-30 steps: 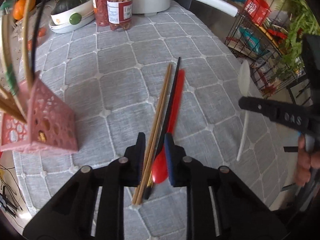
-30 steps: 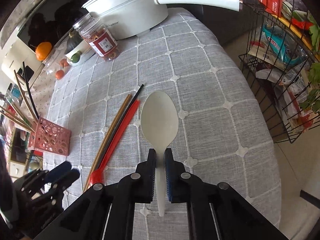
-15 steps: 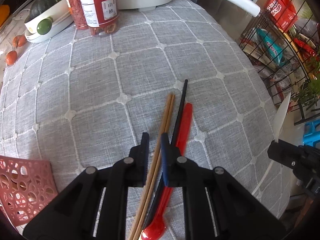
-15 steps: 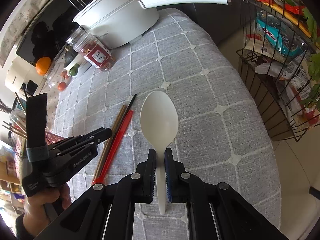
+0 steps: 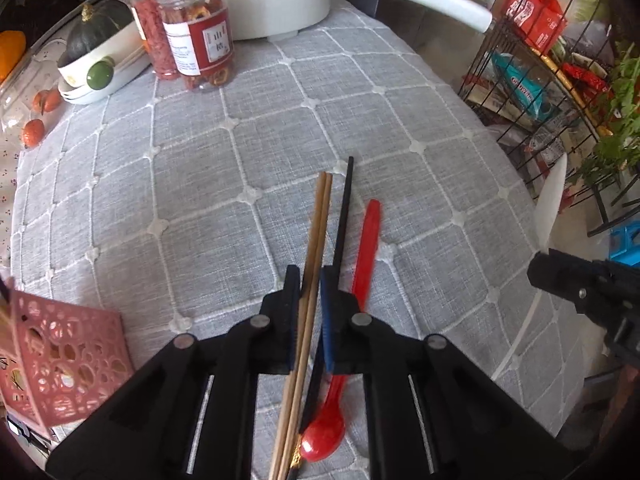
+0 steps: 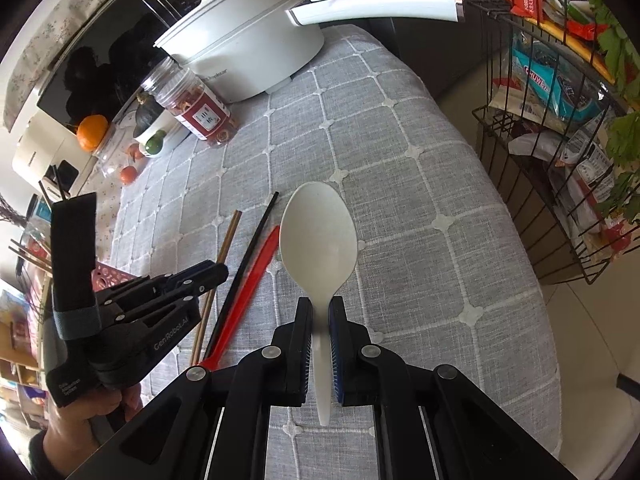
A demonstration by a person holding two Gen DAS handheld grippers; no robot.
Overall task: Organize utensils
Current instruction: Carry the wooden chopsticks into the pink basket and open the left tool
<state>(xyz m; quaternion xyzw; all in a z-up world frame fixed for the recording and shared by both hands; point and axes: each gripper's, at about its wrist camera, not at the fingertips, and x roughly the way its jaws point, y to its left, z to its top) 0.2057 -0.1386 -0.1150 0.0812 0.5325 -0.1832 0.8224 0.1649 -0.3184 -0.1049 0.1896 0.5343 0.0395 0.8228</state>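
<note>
Left tongs [image 5: 310,294] pinch the wooden chopsticks [image 5: 316,236] just above the worktop [image 5: 180,184]. Right tongs [image 6: 320,322] clamp the white spoon [image 6: 318,236] by its handle, raised. Lift the pair level, clear of red spoon [image 5: 362,276], toward pink holder [image 5: 60,360].

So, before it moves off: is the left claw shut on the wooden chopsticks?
Shut: the left claw pinches the wooden chopsticks between its pads.
</note>
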